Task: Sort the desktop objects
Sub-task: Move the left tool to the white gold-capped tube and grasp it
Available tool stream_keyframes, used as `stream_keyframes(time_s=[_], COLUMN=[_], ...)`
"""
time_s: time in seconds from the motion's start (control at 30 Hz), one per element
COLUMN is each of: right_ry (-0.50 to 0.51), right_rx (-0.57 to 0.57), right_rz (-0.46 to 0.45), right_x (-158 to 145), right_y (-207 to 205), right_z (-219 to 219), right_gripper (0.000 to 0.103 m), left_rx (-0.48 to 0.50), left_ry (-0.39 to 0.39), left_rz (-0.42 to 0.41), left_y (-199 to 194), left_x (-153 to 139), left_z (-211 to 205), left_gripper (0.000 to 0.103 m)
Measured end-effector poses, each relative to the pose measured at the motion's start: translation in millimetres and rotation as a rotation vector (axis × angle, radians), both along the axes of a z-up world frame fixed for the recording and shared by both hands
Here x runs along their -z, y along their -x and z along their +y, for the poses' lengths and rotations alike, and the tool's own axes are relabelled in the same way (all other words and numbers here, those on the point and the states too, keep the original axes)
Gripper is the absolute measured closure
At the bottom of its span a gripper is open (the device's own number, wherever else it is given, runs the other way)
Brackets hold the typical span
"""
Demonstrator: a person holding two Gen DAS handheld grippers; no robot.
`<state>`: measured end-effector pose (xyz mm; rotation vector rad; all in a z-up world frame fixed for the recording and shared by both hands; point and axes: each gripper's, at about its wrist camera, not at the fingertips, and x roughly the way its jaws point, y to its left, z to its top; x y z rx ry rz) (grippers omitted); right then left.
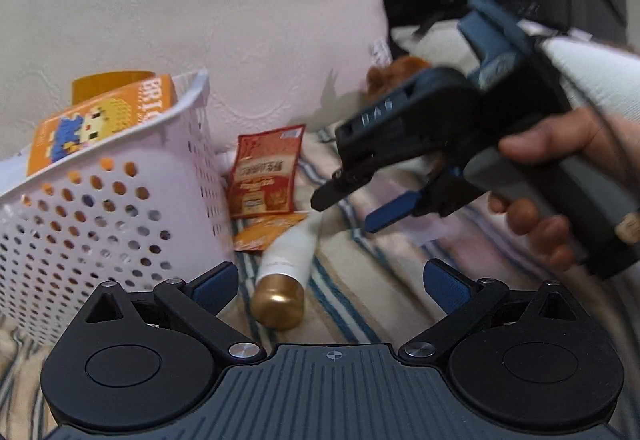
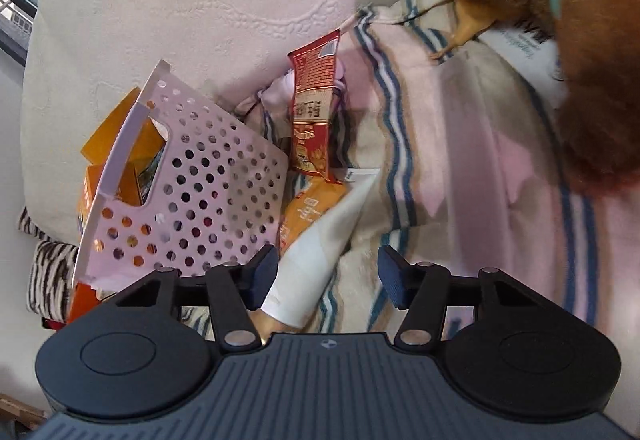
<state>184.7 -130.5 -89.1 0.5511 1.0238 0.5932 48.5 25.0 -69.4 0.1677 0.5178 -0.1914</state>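
Surface: striped blanket (image 2: 460, 168) with blue lines on pink and cream bands, over what looks like a bed; a white embossed cushion (image 1: 224, 12) stands behind.

Basket (image 1: 100, 208): white, perforated, at the left, tilted back against the cushion. Holds an orange box (image 1: 96, 120) with a pixel-figure print, leaning out over the rim; other orange packaging shows through the holes.

Red packet (image 1: 266, 172): just right of the basket, propped against the cushion, with printed text.

Orange packet (image 1: 266, 234): below the red one, flat on the blanket, touching the basket's corner.

Tube (image 1: 286, 260): white with a gold cap (image 1: 278, 306), lying on the blanket partly over the orange packet, cap end toward both cameras.

Plush toy (image 2: 560, 20): brown fur with a teal collar, at the far right on the blanket.

Left tongs (image 1: 332, 280): released, blue pads wide apart, nothing between them; the tube's cap lies just ahead, near the left pad.

Right tongs (image 2: 328, 276): held in a hand (image 1: 560, 176) with a white sleeve, partly parted. In the right wrist view the tube lies between the pads, close to the left one; the right pad stands clear of it, so no grip.
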Motion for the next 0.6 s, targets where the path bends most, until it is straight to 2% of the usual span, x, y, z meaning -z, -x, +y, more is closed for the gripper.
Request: stream_keyframes(time_s=[0.13, 0.3, 0.47, 0.6], right_ry=[-0.02, 0.001, 0.07, 0.075], right_rx=[-0.019, -0.071, -0.141, -0.183], right_rz=[0.028, 0.048, 0.034, 0.06], right_x=[9, 19, 19, 21], right_y=[-13, -29, -47, -60], right_z=[5, 12, 26, 35], right_gripper=[0.042, 0.044, 0.052, 0.048], left_rx=[-0.064, -0.095, -0.095, -0.074], left_ry=[-0.009, 0.001, 0.076, 0.047], left_rz=[0.057, 0.188, 0.267, 0.291], left_y=[-21, -46, -57, -58], left_x=[17, 35, 37, 35], left_z=[4, 9, 25, 26], left_gripper=[0.0, 0.005, 0.007, 0.007])
